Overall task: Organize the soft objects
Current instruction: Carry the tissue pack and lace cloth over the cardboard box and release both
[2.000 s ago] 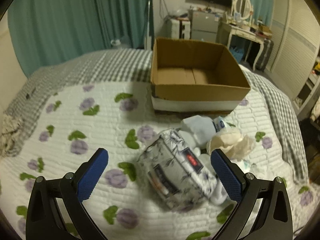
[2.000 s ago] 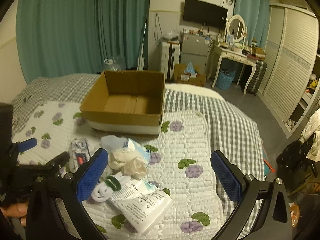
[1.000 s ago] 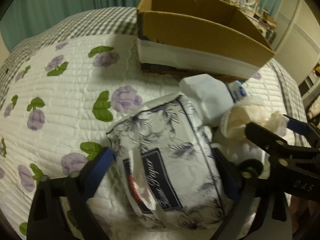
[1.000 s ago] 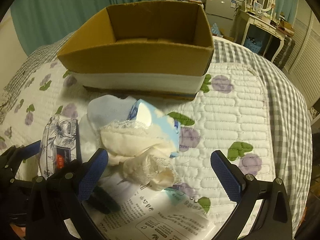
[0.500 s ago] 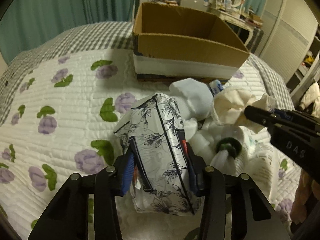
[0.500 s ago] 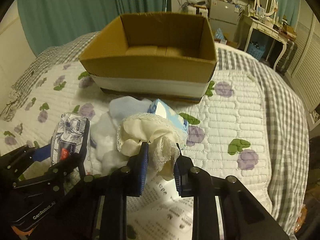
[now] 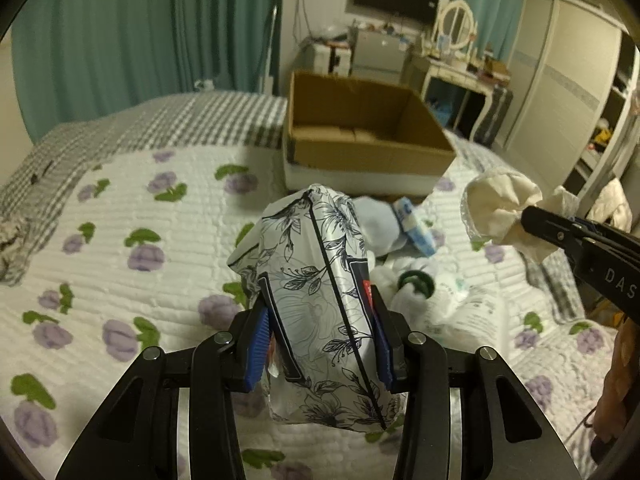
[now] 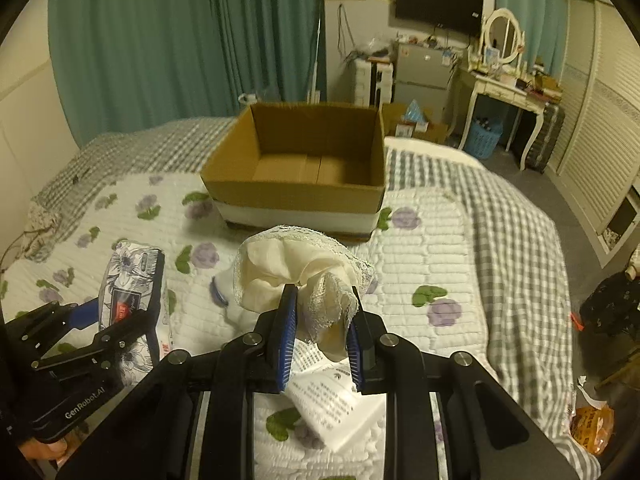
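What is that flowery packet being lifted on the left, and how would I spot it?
Start at the open cardboard box on the quilted bed. Nearer the camera and left, the left hand-held gripper is clamped on a soft tissue pack. It alone has a white wrapper with dark line-drawn flowers and a red label.

Tissue pack [image 7: 320, 280]: silver-white, black line-drawn flowers, dark label with a red patch. Lace-edged cloth [image 8: 304, 272]: cream. Cardboard box [image 8: 296, 168]: brown, white band round the base. Quilt [image 7: 132, 216]: white, purple blooms with green leaves (grey-and-white check blanket [image 8: 516, 232] alongside). Curtains [image 8: 160, 40]: teal. Tongs' pads [image 7: 258, 342]: blue.
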A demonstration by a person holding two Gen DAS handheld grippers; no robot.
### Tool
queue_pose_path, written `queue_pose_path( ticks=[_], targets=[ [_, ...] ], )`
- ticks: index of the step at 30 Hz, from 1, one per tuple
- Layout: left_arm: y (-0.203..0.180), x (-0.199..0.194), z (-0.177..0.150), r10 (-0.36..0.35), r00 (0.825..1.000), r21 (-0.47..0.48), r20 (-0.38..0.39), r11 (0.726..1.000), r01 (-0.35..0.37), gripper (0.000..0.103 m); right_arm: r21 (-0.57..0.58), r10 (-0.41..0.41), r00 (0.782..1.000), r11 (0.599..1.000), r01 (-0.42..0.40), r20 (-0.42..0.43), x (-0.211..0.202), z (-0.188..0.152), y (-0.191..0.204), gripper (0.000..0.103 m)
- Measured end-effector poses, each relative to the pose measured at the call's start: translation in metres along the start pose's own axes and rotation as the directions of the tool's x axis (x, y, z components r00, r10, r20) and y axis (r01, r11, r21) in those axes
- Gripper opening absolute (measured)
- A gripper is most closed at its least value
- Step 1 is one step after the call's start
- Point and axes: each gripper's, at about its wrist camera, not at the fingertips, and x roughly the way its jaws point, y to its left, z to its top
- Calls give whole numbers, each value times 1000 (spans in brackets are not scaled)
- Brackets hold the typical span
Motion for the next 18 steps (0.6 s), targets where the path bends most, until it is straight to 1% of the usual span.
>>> queue_pose_path(
  ticks=[4, 9, 11, 18],
  targets=[
    [1, -32, 4, -10, 998, 1, 67, 1000, 10, 43, -3, -23, 998, 1000, 23, 61, -36, 1, 6, 22],
    [2, -71, 13, -16, 987, 11, 158, 1000, 15, 43, 4, -42, 989, 999, 42, 139, -79, 4, 12, 22],
    [2, -86, 18, -23, 981, 12, 192, 1000, 21, 43, 3, -45, 983, 999, 45, 176, -96, 6, 15, 22],
    [3, -135, 37, -47, 950, 30, 310, 999, 39, 43, -10, -49, 956, 998, 54, 290, -148, 17, 26, 22]
  ],
)
